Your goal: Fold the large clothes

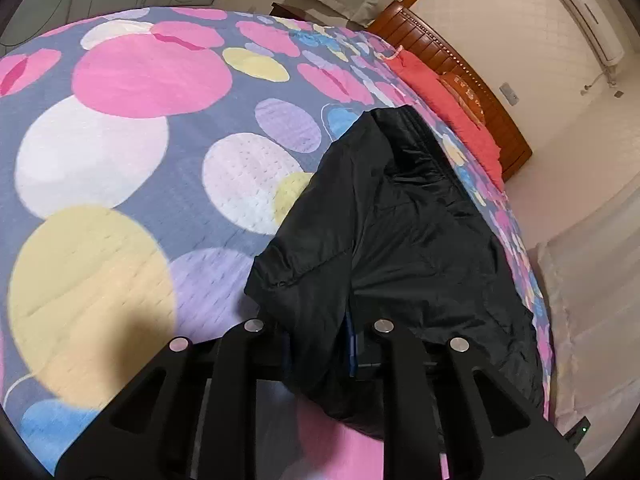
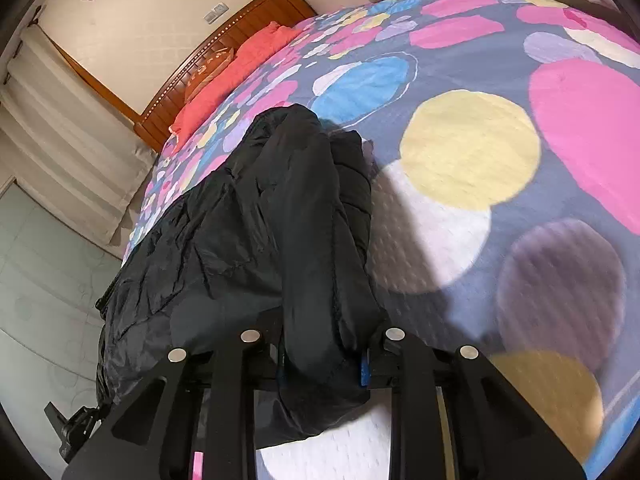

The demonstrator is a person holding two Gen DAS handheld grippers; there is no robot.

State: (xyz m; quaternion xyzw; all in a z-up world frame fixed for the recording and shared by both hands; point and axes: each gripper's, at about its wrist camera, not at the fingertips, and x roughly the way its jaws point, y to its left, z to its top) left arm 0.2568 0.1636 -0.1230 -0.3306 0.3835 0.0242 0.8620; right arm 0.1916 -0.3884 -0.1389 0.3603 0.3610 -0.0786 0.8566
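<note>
A black padded jacket [image 1: 400, 220] lies lengthwise along the edge of a bed covered by a spotted bedspread [image 1: 120, 160]. In the left wrist view my left gripper [image 1: 318, 344] is shut on the jacket's near edge, and black fabric fills the gap between the blue pads [image 1: 351, 344]. The right wrist view shows the same jacket [image 2: 240, 232] bunched into a long ridge. My right gripper [image 2: 322, 360] is shut on the near end of that ridge, and a fold hangs down between its fingers [image 2: 366, 364].
The bedspread [image 2: 480, 152] stretches wide beside the jacket. A red cloth [image 1: 452, 120] lies at the wooden headboard [image 1: 460, 60]. The bed edge drops to pale floor [image 2: 40, 280] next to the jacket. Curtains [image 2: 68, 128] and a wall air conditioner [image 1: 584, 8] stand beyond.
</note>
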